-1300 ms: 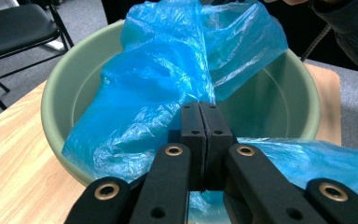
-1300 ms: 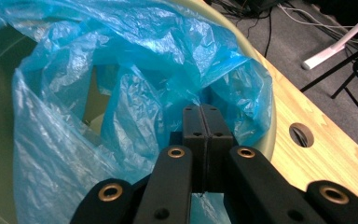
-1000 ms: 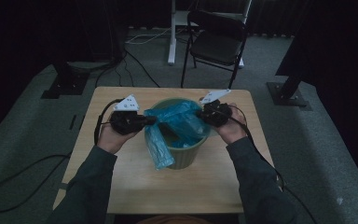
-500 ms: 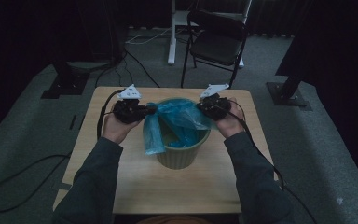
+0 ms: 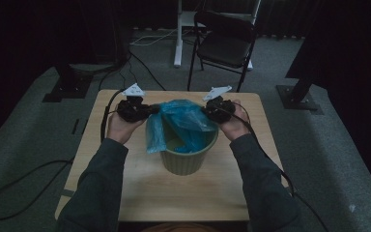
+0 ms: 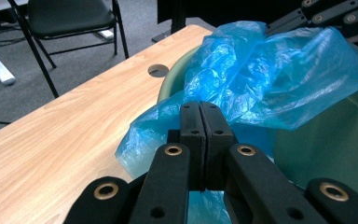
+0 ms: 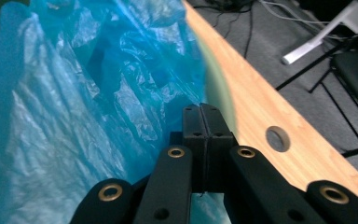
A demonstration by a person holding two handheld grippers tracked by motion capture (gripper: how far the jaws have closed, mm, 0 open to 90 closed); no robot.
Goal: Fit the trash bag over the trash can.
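Pinching the blue bag (image 5: pixel 181 123) apparently by its edges over the bin's (image 5: pixel 188 157) rim, both tools (image 5: pixel 150 112) (image 5: pixel 207 111) clenched.

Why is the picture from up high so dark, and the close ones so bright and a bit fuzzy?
High view: dim room, the bag and bin look murky. Left gripper view: bright, bag sharp, table clear. Right gripper view: the bin rim is blurred and the nearest bag soft.
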